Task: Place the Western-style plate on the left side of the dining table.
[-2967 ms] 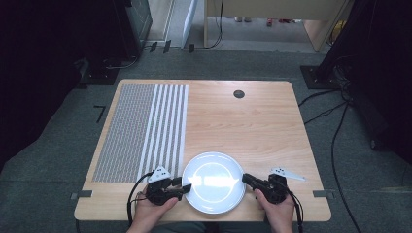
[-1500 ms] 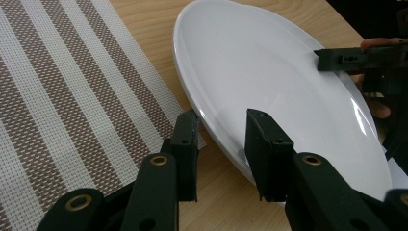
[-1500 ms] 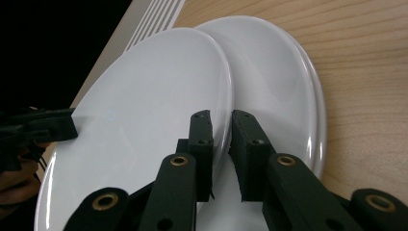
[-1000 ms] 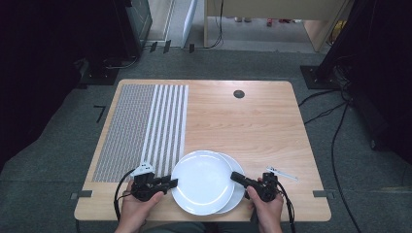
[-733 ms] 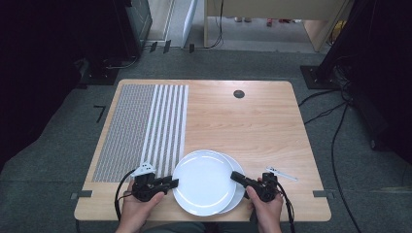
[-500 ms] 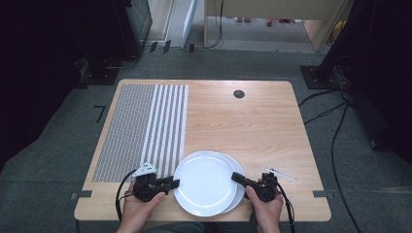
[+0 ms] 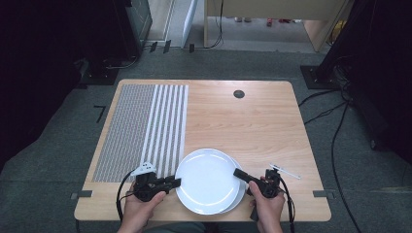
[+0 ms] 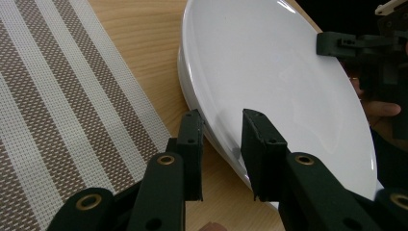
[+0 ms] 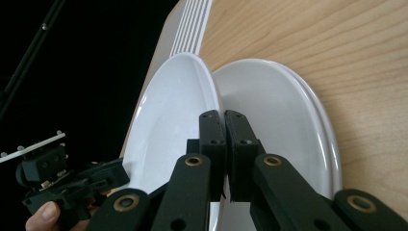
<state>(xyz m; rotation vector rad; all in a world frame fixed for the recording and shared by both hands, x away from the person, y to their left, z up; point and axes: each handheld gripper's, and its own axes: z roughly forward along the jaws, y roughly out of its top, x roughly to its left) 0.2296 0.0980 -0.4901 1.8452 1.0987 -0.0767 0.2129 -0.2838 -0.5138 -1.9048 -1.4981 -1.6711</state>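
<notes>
A white top plate [image 7: 206, 180] is held just above and left of a short stack of white plates [image 7: 241, 193] near the table's front edge. My left gripper [image 7: 172, 183] is shut on its left rim. In the left gripper view the rim passes between the jaws of that gripper [image 8: 222, 115], with the stack [image 8: 184, 72] showing under the plate [image 8: 279, 72]. My right gripper [image 7: 239, 174] is shut on the opposite rim. The right gripper view has that gripper [image 9: 223, 114] pinched on the thin rim of the top plate [image 9: 168, 125], beside the lower plates [image 9: 284, 120].
A brown and white striped placemat [image 7: 143, 126] covers the table's left part, right beside the plates. A black round grommet [image 7: 238, 93] sits at the far middle. Bare wood [image 7: 252, 126] lies beyond the plates. Cables trail on the floor at the right.
Since three seconds ago the top plate has come up off the stack and shifted left between both grippers. Over the last second nothing visibly moves.
</notes>
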